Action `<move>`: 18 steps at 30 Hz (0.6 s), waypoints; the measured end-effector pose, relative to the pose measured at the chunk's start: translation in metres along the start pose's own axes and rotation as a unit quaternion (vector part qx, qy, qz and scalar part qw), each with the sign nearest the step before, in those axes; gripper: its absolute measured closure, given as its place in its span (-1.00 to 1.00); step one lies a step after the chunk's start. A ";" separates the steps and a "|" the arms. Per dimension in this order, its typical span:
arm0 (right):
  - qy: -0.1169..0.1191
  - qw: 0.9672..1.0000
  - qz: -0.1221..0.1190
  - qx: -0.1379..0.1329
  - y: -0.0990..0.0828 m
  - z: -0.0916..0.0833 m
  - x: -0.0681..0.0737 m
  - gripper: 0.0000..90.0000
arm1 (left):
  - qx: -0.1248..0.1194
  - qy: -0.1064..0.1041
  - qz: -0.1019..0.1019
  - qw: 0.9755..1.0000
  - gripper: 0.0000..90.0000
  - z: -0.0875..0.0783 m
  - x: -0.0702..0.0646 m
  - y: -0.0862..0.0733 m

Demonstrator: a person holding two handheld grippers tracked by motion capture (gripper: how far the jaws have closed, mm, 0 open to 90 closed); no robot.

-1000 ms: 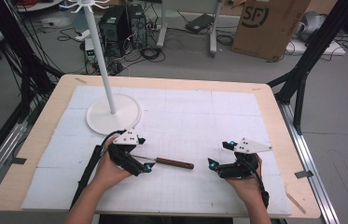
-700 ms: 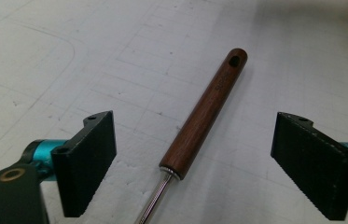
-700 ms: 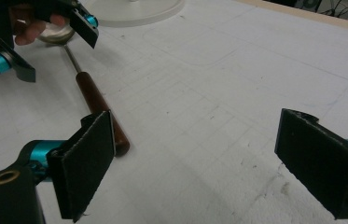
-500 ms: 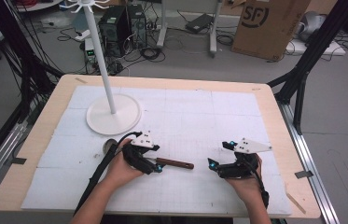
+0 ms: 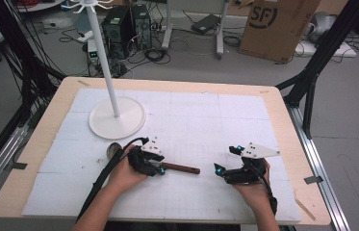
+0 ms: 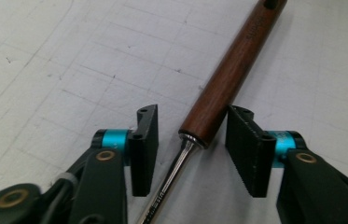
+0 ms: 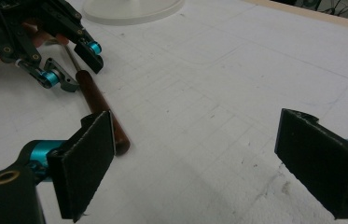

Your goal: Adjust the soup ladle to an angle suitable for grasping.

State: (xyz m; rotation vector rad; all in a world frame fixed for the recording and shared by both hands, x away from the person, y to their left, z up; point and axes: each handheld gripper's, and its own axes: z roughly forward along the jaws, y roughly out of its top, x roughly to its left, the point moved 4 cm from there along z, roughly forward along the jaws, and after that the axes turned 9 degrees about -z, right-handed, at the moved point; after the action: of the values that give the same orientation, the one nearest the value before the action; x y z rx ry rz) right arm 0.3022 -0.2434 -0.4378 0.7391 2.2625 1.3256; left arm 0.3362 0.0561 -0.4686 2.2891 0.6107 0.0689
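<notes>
Jaws of the left gripper stand apart but have just been closing, with the ladle between them. One pad sits just beside the wooden handle where it meets the steel shank; the other pad is clear of the shank, so no clamp is made yet. Jaws of the right gripper stand wide apart with nothing between them, low and right of centre in the high view.

The ladle lies flat on the white counter, lower centre of the high view. Its bowl shows left of the left hand, and its handle points right.

Judgement: the grip sits at the joint, where the thickness changes. Centring the pads on the wooden handle would likely hold more squarely than on the thin, smooth shank. The white hook stand stands at upper left, well apart.
</notes>
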 end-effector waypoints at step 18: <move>0.000 1.000 -0.002 0.002 0.000 0.001 0.001 -0.76 | 0.022 0.015 0.003 1.000 0.53 -0.005 -0.003 0.004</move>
State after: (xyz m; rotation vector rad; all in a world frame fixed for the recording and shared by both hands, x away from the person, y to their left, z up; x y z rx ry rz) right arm 0.3022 -0.2426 -0.4385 0.7349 2.2667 1.3201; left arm 0.3341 0.0561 -0.4622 2.3368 0.6269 0.0932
